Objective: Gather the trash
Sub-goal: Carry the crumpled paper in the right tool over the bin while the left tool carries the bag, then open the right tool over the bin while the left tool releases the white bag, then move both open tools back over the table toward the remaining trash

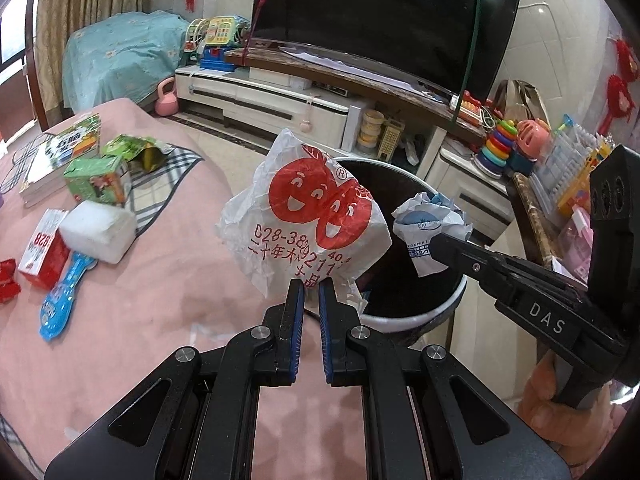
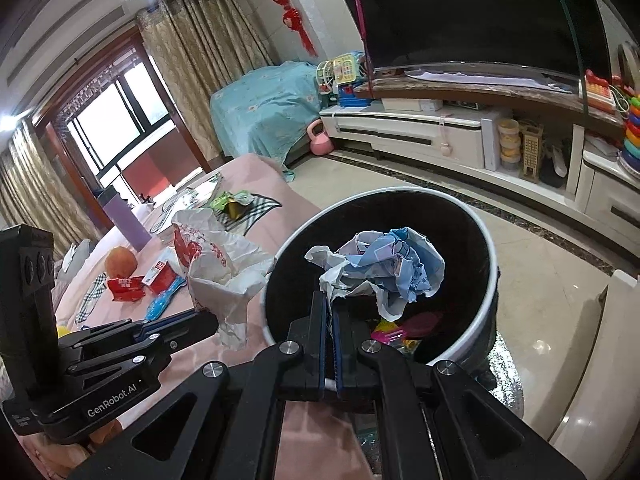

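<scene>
My left gripper (image 1: 311, 285) is shut on a crumpled white plastic bag (image 1: 304, 216) with red cartoon faces, held up at the near rim of the round black bin (image 1: 416, 312). In the right wrist view that same bag (image 2: 216, 268) hangs just left of the bin (image 2: 490, 248), over the pink table edge. My right gripper (image 2: 329, 300) is shut on a crumpled blue-and-white wrapper (image 2: 384, 268), which hangs over the bin's open mouth. The wrapper (image 1: 428, 224) and the right gripper (image 1: 440, 236) also show from the left wrist view. Colourful scraps lie at the bin's bottom.
On the pink tablecloth (image 1: 160, 280) lie a green carton (image 1: 96, 180), a white foam block (image 1: 98, 232), a red-and-white box (image 1: 44, 252), a blue packet (image 1: 64, 304) and a torn green wrapper (image 1: 136, 152). A TV cabinet (image 1: 280, 100) with toys stands behind the bin.
</scene>
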{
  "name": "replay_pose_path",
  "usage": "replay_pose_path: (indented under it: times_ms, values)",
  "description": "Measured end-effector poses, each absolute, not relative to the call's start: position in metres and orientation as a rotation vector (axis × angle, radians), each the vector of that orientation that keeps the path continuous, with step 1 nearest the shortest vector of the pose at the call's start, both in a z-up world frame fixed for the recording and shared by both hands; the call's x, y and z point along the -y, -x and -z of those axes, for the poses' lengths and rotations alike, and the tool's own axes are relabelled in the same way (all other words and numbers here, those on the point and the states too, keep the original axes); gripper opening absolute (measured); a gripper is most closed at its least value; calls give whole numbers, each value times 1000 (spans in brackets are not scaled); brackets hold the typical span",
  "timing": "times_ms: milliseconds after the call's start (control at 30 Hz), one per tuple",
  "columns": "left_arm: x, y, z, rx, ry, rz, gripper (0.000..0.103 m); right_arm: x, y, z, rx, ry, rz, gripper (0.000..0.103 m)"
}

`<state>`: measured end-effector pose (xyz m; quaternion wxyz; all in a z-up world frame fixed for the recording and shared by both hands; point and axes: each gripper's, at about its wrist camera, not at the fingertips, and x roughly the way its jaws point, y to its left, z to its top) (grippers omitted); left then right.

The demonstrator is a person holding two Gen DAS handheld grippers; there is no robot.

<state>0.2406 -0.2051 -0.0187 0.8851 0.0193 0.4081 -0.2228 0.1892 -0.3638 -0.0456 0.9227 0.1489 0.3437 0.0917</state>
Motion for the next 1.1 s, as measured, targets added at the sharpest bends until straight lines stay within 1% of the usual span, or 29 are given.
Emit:
replay_pose_path:
  times_ms: [533, 600, 633, 667, 700, 733, 767, 800, 867, 967, 1100]
  values:
    - [234, -268, 34, -905, -58, 477, 9, 385, -212, 56, -749, -323, -164, 3]
    - [235, -269, 35, -912, -56, 474, 9, 386, -213, 58, -751, -331, -162, 8]
    - [234, -269, 35, -916, -50, 480, 9, 387, -214, 59, -756, -335, -159, 8]
    - [234, -269, 35, -917, -49, 481, 12, 388, -215, 59, -760, -338, -158, 9]
    - [233, -269, 35, -922, -45, 478, 21, 389, -216, 60, -763, -344, -156, 11]
    - [231, -268, 35, -921, -38, 475, 27, 390, -216, 60, -766, -352, -154, 13]
    - [228, -267, 34, -913, -31, 470, 34, 391, -217, 61, -766, -358, -155, 17]
    - [227, -266, 34, -909, -30, 464, 36, 393, -218, 60, -765, -360, -152, 23]
    - [222, -264, 35, -911, -24, 457, 37, 393, -215, 59, -758, -367, -151, 30]
    - [210, -259, 37, -915, -4, 439, 50, 392, -212, 57, -749, -373, -153, 37]
    - [196, -251, 40, -918, 9, 412, 57, 387, -207, 53, -734, -384, -165, 54]
